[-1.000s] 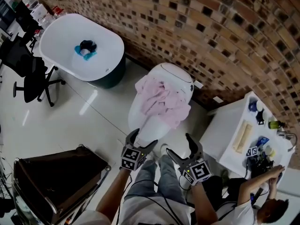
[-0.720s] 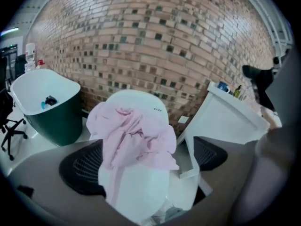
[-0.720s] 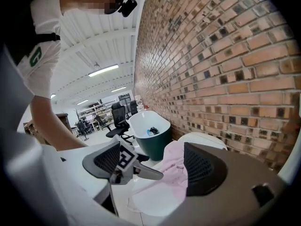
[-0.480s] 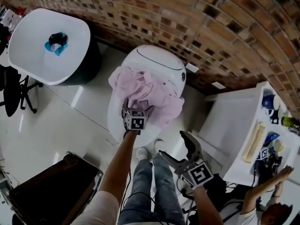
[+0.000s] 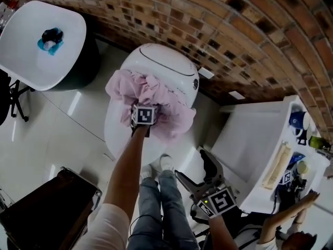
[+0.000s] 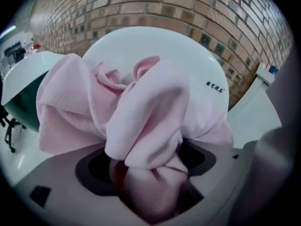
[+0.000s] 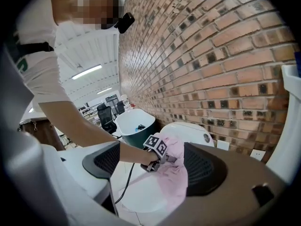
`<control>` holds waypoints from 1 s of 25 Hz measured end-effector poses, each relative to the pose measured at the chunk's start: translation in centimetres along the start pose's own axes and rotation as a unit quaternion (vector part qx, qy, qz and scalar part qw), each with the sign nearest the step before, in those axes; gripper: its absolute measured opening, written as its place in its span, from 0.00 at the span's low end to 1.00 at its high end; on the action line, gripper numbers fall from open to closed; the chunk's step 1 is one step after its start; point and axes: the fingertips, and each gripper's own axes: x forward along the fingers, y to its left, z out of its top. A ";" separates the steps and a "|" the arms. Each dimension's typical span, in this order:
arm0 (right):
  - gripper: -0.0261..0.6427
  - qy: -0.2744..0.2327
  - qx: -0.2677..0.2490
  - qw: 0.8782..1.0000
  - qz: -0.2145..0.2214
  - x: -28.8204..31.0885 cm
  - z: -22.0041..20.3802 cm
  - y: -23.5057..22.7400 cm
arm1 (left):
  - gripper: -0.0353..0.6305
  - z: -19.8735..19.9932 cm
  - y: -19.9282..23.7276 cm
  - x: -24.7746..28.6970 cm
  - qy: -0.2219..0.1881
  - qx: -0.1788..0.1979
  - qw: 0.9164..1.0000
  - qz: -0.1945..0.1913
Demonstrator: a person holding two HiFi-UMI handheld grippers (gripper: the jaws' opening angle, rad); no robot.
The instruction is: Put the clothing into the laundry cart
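Clothing [image 6: 141, 107] in pink lies heaped on the white machine [image 5: 166, 61], a fold between the closing jaws of the left gripper [image 6: 149, 178]. A shallow bite could slip on lifting; right gripper [image 5: 195, 170] stands open, empty.

A white rounded unit [image 5: 167, 66] on the glossy floor [image 5: 62, 126] carries crumpled pink clothing [image 5: 158, 90].

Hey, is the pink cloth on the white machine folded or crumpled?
Crumpled: the cloth lies in loose bunched folds over the machine, and the closing jaws of the left gripper pinch one fold.
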 end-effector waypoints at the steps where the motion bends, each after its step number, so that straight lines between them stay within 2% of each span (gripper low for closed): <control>1: 0.70 -0.003 -0.001 1.000 0.002 -0.2 0.6 0.1 | 0.54 -0.3 -0.2 -0.7 0.013 -0.012 1.000 -0.009; 2: 0.70 -0.007 -0.001 1.000 0.004 -0.3 1.3 0.3 | 0.40 -0.5 -0.4 -1.5 0.019 -0.027 0.999 -0.019; 4: 0.70 -0.018 -0.002 1.000 0.006 -0.8 2.9 0.7 | 0.28 0.0 -1.3 -3.6 -0.002 -0.053 0.997 -0.051; 6: 0.70 -0.029 -0.006 1.000 0.011 -1.7 4.9 1.5 | 0.25 1.5 -3.0 -7.3 -0.054 -0.075 0.991 -0.097; 8: 0.70 -0.042 -0.006 0.999 0.019 -2.7 7.2 2.5 | 0.23 3.8 -5.1 -12.6 -0.117 -0.100 0.978 -0.140; 10: 0.70 -0.060 -0.004 0.998 0.026 -3.7 9.9 3.6 | 0.23 6.4 -7.1 -19.1 -0.181 -0.104 0.963 -0.168; 12: 0.70 -0.082 -0.005 0.996 0.032 -5.0 13.0 4.8 | 0.22 8.7 -8.7 -26.4 -0.239 -0.093 0.950 -0.176; 16: 0.70 -0.132 -0.022 0.990 0.045 -8.4 19.5 7.7 | 0.22 12.3 -10.8 -41.1 -0.330 -0.054 0.930 -0.154; 18: 0.70 -0.160 -0.042 0.984 0.061 -9.5 22.9 9.3 | 0.22 14.0 -11.2 -48.0 -0.379 -0.055 0.911 -0.155; 21: 0.70 -0.201 -0.068 0.972 0.096 -10.8 27.6 12.4 | 0.22 15.8 -11.1 -58.3 -0.452 -0.070 0.875 -0.160; 25: 0.70 -0.239 -0.096 0.954 0.154 -11.9 32.2 17.2 | 0.22 15.1 -10.5 -70.8 -0.535 -0.084 0.830 -0.135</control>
